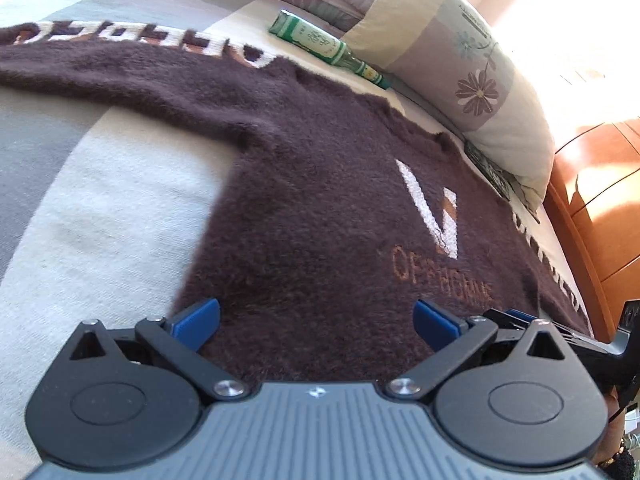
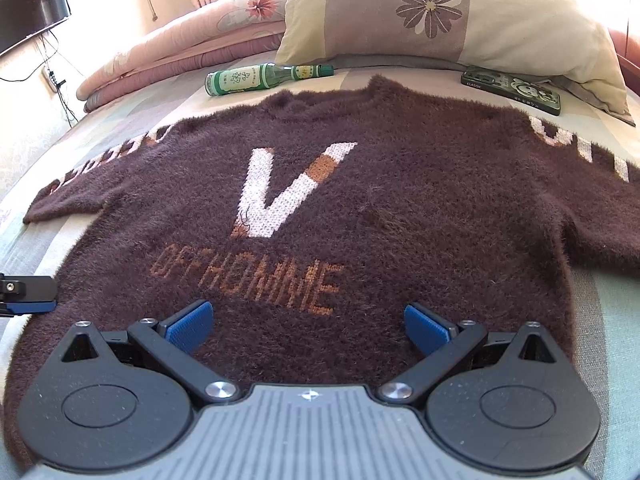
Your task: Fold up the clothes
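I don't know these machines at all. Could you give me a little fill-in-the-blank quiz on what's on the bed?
1. The brown sweater lies spread ___ on the bed.
2. Its big white letter is a ___.
3. The bottle beyond the collar is ___ in colour.
4. Both the left tongs and right tongs are ___.

Missing words: flat; V; green; open

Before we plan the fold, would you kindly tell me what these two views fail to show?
- Fuzzy dark brown knitted sweater: its hem is hidden behind the gripper bodies in both views.
- Its sleeve with white lettering: the cuff is cut off by the right wrist view's edge.
- Green glass bottle: label print too small to read in either view.
- Dark green phone case: partly tucked under the floral pillow.
- Left gripper and right gripper: both open, holding nothing.
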`<state>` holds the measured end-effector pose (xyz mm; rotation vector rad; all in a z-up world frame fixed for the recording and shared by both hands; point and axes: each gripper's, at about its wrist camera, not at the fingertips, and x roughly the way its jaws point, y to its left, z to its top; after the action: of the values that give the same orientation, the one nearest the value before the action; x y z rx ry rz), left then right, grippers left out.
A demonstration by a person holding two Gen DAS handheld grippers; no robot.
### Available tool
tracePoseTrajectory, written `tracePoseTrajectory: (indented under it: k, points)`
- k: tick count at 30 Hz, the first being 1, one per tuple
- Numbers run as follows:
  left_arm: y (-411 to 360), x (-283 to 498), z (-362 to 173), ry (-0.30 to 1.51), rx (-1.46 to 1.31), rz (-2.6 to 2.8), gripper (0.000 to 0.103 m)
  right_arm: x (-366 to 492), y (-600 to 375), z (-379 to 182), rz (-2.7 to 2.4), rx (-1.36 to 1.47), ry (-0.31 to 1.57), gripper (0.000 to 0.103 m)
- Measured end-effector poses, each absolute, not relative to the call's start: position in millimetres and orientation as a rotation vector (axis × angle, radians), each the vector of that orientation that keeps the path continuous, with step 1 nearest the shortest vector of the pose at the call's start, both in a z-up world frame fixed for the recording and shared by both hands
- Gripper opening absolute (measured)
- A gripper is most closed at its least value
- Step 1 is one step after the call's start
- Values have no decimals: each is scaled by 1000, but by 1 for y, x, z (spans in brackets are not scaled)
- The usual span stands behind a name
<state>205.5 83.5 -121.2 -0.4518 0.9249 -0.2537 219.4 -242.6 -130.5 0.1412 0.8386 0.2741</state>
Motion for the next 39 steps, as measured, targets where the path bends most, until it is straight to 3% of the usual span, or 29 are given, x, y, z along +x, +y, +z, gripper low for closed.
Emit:
tracePoseTrajectory:
  k: [5,10,16,26,33,39]
  points:
    - [58,200,-113,871,-395,-292,102,203,-239,-131,280,136,819,103]
    - [21,185,-125,834,-168,-317,102,177,-233,-135,269,108,810,103]
    - [28,141,-134,824,-40,-328,102,133,-233,-141,233,66,793,103]
    - [11,150,-108,778,-46,-408,102,81,-229,-150,194,-65,765,103]
    - [1,151,-140,805,-18,-404,102,67,-234,-149,190,-70,753,103]
    - [11,133,-132,776,95,-438,102,54,-244,-151,191,-52,734,103]
